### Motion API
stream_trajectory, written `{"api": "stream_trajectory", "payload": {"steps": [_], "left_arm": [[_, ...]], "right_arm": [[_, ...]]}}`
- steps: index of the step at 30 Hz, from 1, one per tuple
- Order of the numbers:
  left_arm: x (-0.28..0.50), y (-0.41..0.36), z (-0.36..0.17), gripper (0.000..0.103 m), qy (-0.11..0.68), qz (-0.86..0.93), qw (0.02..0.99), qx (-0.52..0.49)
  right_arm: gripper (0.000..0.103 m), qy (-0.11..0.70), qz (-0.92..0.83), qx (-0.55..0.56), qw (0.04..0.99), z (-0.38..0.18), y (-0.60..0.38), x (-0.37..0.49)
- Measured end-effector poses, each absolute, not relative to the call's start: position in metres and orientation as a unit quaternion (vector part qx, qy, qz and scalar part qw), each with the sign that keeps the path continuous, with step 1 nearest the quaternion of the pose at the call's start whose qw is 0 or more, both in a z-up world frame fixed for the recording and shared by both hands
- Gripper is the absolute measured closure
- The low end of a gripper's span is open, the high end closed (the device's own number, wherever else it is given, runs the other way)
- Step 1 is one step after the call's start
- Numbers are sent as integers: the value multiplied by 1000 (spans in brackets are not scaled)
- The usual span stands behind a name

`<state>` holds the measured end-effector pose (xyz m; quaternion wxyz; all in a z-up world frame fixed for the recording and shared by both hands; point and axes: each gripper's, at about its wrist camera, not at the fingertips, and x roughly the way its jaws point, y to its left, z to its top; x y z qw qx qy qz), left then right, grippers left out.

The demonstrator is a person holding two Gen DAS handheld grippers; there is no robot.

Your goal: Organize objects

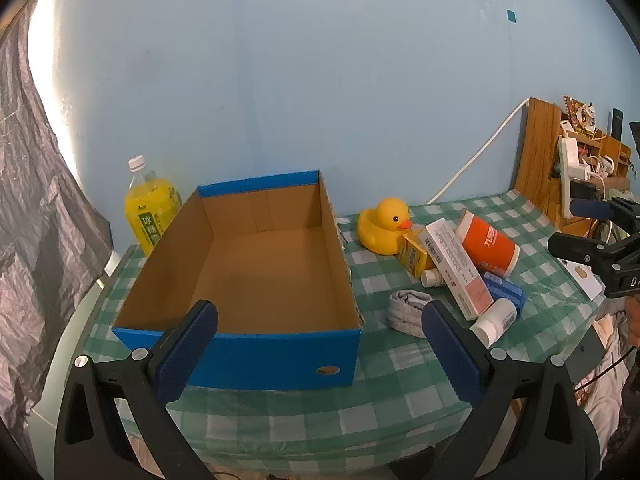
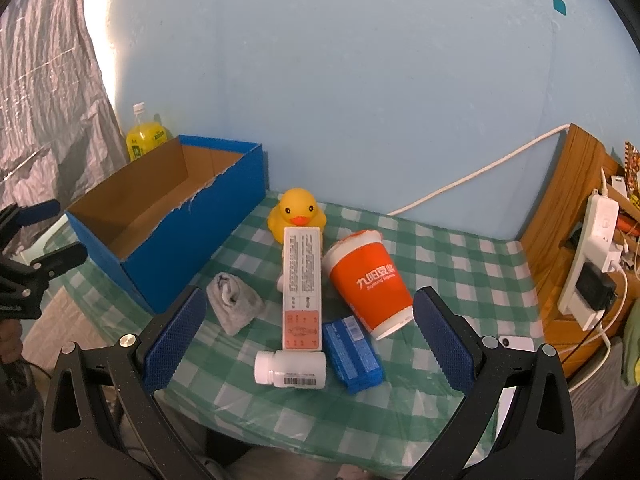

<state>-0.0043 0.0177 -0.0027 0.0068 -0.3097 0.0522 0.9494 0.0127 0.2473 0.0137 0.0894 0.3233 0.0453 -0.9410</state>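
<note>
An open blue cardboard box (image 1: pixel 256 350) (image 2: pixel 192 248) stands empty on the left of the checked table. To its right lie a yellow rubber duck (image 1: pixel 382 226) (image 2: pixel 296 212), a long white carton (image 1: pixel 456 268) (image 2: pixel 303 272), an orange cup (image 1: pixel 486 246) (image 2: pixel 370 284) on its side, a small yellow box (image 1: pixel 414 256), a blue packet (image 1: pixel 506 290) (image 2: pixel 352 350), a white pill bottle (image 1: pixel 494 320) (image 2: pixel 290 369) and a grey sock (image 1: pixel 406 312) (image 2: pixel 234 302). My left gripper (image 1: pixel 320 352) is open and empty before the box. My right gripper (image 2: pixel 308 340) is open and empty above the pile.
A yellow drink bottle (image 1: pixel 148 208) (image 2: pixel 144 134) stands behind the box by the blue wall. A wooden shelf (image 1: pixel 540 164) (image 2: pixel 560 216) with a power strip (image 2: pixel 596 256) and cables is at the right. A grey curtain (image 1: pixel 36 208) hangs at the left. The table edge is close in front.
</note>
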Motion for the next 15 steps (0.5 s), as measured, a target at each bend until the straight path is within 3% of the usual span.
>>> {"api": "stream_trajectory", "payload": {"steps": [15], "left_arm": [[-7,14,-5,0,33,952,8,-303]], "right_arm": [[1,47,-940,328,88,9,247,14]]}}
